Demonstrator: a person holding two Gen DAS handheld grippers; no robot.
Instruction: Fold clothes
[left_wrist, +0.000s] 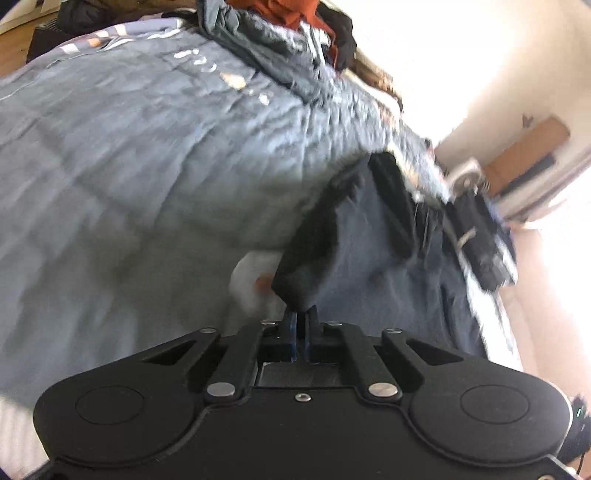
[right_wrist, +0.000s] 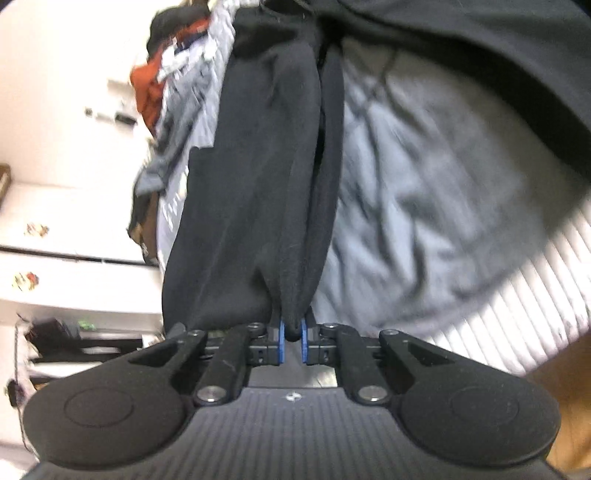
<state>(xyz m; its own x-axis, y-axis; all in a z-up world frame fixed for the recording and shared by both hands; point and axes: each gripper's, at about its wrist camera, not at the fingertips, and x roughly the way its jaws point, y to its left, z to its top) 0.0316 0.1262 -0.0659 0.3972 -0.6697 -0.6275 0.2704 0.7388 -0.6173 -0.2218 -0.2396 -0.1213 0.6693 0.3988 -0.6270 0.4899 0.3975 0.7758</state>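
A black garment (left_wrist: 314, 240) is stretched between both grippers above a grey-blue quilted bedcover (left_wrist: 147, 166). My left gripper (left_wrist: 302, 314) is shut on one bunched end of it, the cloth rising from the closed blue pads. In the right wrist view the same black garment (right_wrist: 258, 184) hangs in long folds, and my right gripper (right_wrist: 293, 332) is shut on a thick fold of it between its blue pads (right_wrist: 282, 338). The other gripper (left_wrist: 480, 236) shows at the far end of the cloth in the left wrist view. Both views are motion-blurred.
A heap of clothes, with a rust-red piece (left_wrist: 288, 14) and dark pieces, lies at the bed's far end. A rust-red garment (right_wrist: 147, 88) and striped cloth (right_wrist: 192, 110) lie left of the black garment. White drawers (right_wrist: 74, 240) stand beyond. A ribbed white surface (right_wrist: 517, 295) borders the bedcover (right_wrist: 424, 203).
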